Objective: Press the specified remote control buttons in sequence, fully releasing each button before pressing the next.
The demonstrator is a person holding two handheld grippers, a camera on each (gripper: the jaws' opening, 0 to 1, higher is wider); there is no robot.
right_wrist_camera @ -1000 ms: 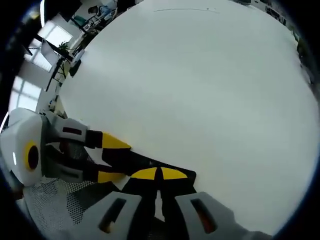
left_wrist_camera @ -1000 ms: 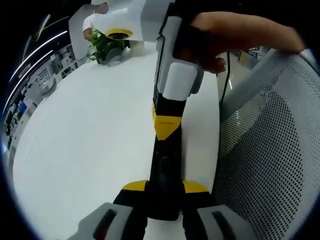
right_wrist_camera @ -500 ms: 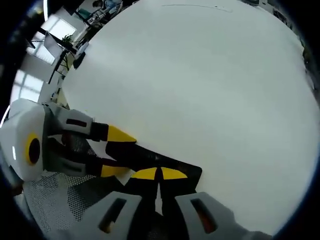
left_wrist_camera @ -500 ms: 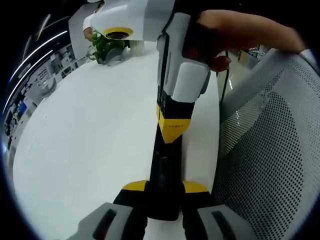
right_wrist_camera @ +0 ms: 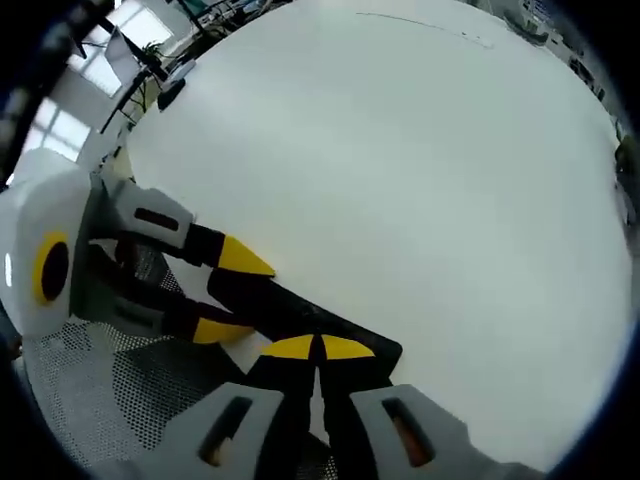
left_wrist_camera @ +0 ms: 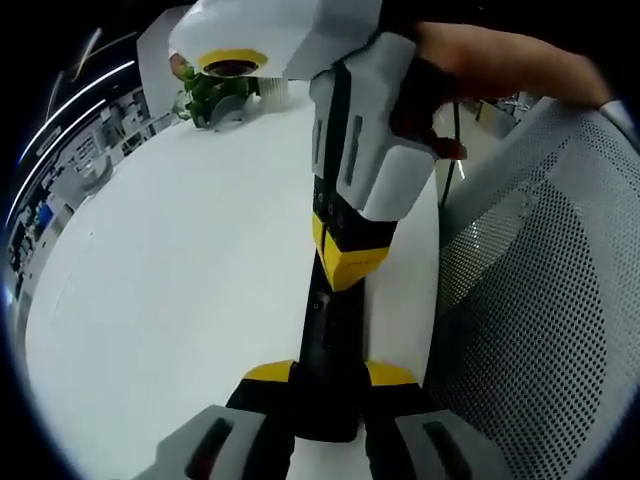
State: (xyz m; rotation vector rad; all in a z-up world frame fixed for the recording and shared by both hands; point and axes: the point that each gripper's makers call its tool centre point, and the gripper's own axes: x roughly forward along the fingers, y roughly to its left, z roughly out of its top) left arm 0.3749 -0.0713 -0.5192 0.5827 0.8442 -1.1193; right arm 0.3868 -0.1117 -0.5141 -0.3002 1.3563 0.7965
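Black remote control (left_wrist_camera: 328, 350) lies along the tabletop (left_wrist_camera: 180, 280) edge nearest the mesh chair (left_wrist_camera: 540, 300), clenched at its near end by your left gripper (left_wrist_camera: 330, 372). Your right gripper (left_wrist_camera: 346, 262), jaws together (tips on the remote's face), is the presser.

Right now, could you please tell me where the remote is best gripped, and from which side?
Take the remote by its near end, across its narrow width, coming along its length. It lies long and flat on the table, and that leaves its top free for the right gripper. The left gripper holds it so.
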